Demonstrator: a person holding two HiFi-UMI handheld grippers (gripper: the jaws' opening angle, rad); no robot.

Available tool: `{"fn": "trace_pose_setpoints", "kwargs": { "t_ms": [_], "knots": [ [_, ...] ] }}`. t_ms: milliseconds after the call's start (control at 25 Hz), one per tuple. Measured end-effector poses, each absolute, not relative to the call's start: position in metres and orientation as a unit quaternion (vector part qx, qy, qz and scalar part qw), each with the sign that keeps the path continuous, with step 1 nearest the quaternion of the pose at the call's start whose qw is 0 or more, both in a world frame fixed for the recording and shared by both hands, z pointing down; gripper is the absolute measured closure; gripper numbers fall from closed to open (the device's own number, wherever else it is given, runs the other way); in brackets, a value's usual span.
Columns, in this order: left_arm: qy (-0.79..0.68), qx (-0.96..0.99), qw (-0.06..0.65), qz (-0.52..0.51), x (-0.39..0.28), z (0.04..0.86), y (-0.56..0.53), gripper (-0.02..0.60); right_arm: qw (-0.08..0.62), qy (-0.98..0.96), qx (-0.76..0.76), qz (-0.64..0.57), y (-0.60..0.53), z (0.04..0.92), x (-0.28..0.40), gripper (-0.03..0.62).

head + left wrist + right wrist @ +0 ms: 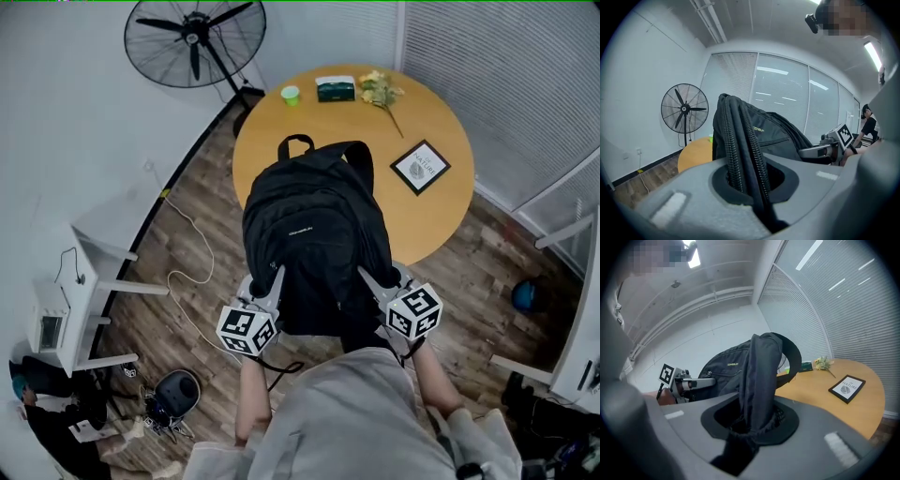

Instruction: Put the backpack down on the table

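A black backpack (pixel 314 234) hangs between both grippers over the near edge of the round wooden table (pixel 450 206). My left gripper (pixel 274 278) is shut on the backpack's zippered left edge (pixel 740 154), which runs down between its jaws. My right gripper (pixel 367 277) is shut on a fold of the backpack's fabric (pixel 759 380) on the right side. The top handle (pixel 295 142) points toward the table's far side. Whether the bag touches the tabletop I cannot tell.
On the table lie a framed picture (pixel 420 167), a flower stem (pixel 382 94), a green tissue box (pixel 336 88) and a small green cup (pixel 291 95). A standing fan (pixel 195 42) is behind the table. A white side table (pixel 89 281) and cables lie at left.
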State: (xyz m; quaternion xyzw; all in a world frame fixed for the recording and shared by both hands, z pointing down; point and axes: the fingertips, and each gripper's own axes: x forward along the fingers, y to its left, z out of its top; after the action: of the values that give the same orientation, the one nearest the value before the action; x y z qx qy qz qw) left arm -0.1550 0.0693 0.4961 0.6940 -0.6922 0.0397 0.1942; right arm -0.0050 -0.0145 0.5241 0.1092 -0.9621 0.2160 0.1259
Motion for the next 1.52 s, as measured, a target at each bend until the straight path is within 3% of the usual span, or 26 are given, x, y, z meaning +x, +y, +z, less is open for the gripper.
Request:
{"fn": "trace_pose_setpoints", "kwargs": {
  "t_ms": [1000, 1520],
  "knots": [
    [-0.671, 0.707, 0.223, 0.009, -0.252, 0.525, -0.101, 0.568, 0.150, -0.955, 0.150, 0.209, -0.174, 0.538, -0.097, 0.508],
    [-0.666, 0.708, 0.236, 0.024, -0.284, 0.545, -0.132, 0.566, 0.159, -0.948, 0.156, 0.226, -0.202, 0.552, -0.126, 0.508]
  ]
}}
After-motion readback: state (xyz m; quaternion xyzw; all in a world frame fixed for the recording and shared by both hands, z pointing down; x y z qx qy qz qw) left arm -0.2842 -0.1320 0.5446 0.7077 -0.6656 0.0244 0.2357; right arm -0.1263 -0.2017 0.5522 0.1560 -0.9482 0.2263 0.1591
